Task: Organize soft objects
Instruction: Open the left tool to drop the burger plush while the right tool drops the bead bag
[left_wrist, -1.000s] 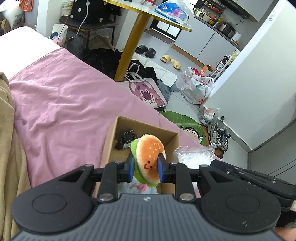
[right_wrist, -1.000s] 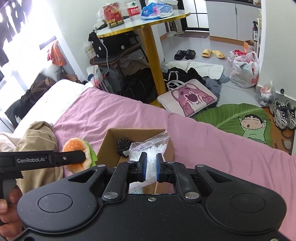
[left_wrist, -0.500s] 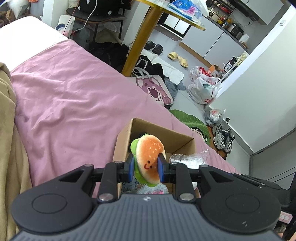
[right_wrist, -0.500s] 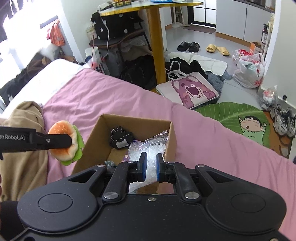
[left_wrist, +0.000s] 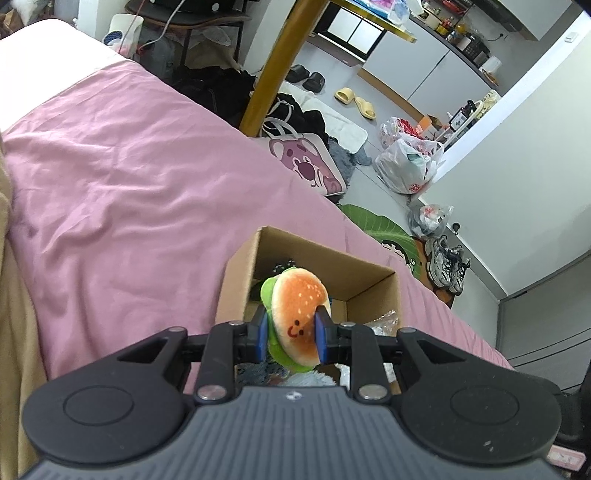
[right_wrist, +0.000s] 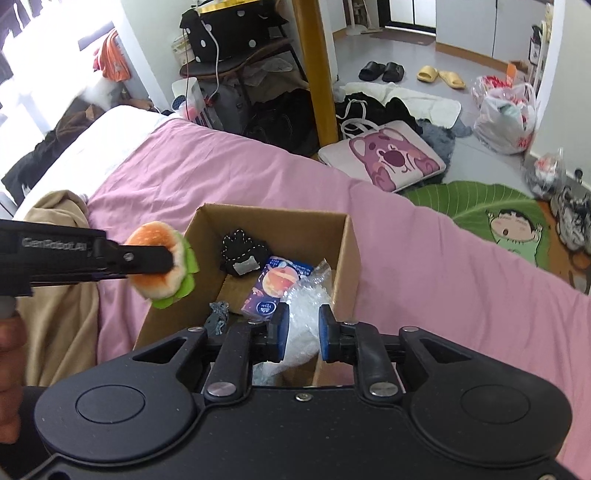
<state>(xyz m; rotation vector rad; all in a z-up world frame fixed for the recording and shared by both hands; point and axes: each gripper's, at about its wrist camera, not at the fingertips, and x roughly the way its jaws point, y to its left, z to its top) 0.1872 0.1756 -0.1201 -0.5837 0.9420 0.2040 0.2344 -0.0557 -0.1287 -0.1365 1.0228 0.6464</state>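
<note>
Left hand-held gripper (left_wrist: 289, 334) clamped on a plush hamburger toy (left_wrist: 297, 316), its blue pads pressing the bun from either side; in the right wrist view the toy (right_wrist: 162, 263) hangs in the air just left of the cardboard box (right_wrist: 349, 258), at about rim height and not yet over the opening. Right hand-held gripper (right_wrist: 300, 329) closed on a clear crinkled plastic bag (right_wrist: 308, 295), which hangs over the near right part of the box. The box stands on the pink bed sheet (left_wrist: 129, 192) and already holds a black fabric item (right_wrist: 242, 251) and a purple printed packet (right_wrist: 277, 286).

Handling, as judged — the toy is light and compressible, so it dents under the pads and will not slip readily; a grip across its middle, as shown, is the sound one. The bag is thin, slippery and shapeless; a bunched fold gives the surest hold, and it may spring open on release.
</note>
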